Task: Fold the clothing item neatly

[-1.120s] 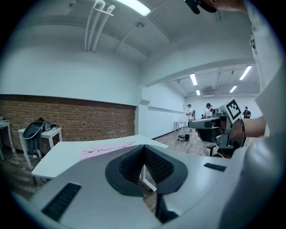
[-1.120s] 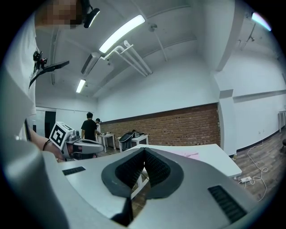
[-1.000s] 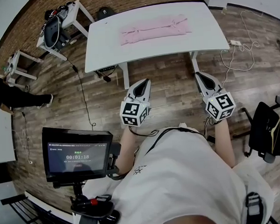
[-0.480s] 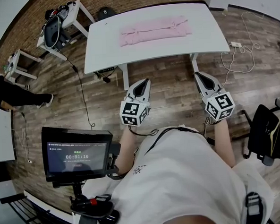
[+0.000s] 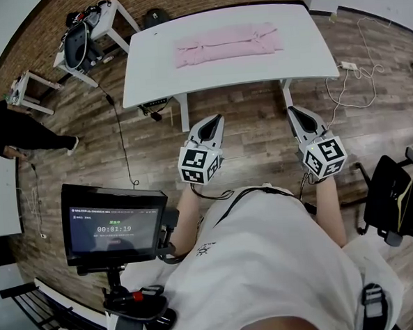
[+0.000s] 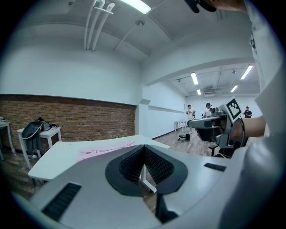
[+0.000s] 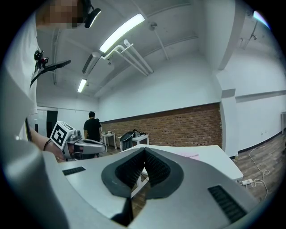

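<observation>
Clothing item (image 5: 227,43), pink, lies in a long strip on the surface (image 5: 152,80); your left tongs (image 5: 215,118) and right tongs (image 5: 292,111) are closed, empty, well short of it.

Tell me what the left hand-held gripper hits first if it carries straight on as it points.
Likely the white table, at its near edge or just beneath, since the left hand-held gripper aims at it. The pink garment lies farther back. Depth is unclear.
</observation>
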Demonstrator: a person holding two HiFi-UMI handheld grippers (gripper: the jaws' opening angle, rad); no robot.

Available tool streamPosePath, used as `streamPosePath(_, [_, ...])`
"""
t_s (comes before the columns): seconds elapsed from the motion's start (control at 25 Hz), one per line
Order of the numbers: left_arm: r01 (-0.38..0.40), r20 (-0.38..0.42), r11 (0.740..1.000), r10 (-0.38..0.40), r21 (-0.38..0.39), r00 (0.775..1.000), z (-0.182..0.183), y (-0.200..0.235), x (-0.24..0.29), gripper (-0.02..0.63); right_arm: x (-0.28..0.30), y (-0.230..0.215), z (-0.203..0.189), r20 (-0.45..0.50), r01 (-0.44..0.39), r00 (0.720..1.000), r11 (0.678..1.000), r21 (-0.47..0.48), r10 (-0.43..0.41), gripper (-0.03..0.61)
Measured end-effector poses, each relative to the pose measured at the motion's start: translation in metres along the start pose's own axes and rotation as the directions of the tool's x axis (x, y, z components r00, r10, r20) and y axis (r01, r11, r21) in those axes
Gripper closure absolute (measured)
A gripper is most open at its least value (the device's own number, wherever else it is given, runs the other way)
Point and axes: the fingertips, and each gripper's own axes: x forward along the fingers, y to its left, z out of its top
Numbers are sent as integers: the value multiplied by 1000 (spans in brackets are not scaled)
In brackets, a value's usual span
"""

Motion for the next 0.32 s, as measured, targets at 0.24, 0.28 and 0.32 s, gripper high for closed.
streamPosePath(0.24, [0,-5,1000,0,2,1000,-1,0,0,612,-1,-1,0,4,1,1000,1000,4,-1,577])
streamPosePath(0.28, [0,-6,1000,0,3,1000,-1,0,0,613,-1,-1,0,3,1,1000,1000,4,-1,577])
streamPosePath(0.32, [0,-7,1000,0,3,1000,-1,0,0,614,-1,-2,-1,1,2,1000,1000,4,-2,577])
